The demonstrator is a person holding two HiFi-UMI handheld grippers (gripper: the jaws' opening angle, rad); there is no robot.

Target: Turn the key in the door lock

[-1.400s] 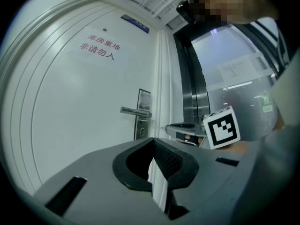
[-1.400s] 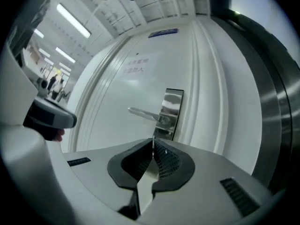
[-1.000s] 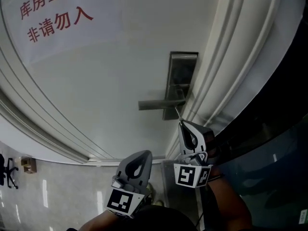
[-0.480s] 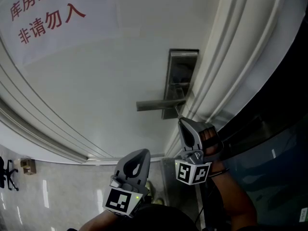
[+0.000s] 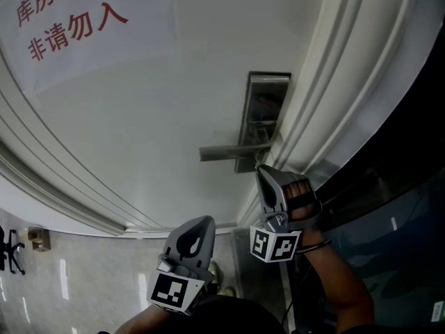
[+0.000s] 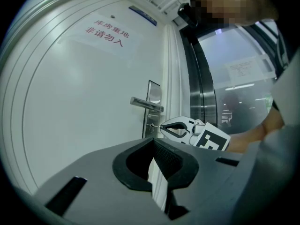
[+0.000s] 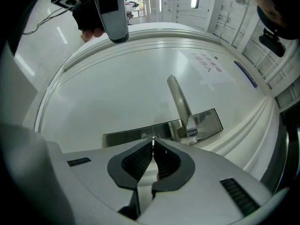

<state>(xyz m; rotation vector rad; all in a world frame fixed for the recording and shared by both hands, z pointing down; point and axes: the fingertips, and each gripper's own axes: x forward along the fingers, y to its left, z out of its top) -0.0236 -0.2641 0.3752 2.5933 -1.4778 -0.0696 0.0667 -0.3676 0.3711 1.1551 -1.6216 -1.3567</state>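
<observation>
A steel lock plate with a lever handle sits on the white door. My right gripper is at the keyhole below the handle, shut on the small key that sticks out of the lock. In the right gripper view the jaws meet on the key's thin metal in front of the lock plate, with the handle beyond. My left gripper hangs lower left, away from the door, shut and empty.
A paper notice with red characters is stuck on the door's upper left. Stepped white frame mouldings run beside the lock, with dark glass to the right. Glossy floor tiles lie below.
My right gripper has rolled about the key at the lock, its marker cube swinging round and a little left. The left gripper has barely moved.
</observation>
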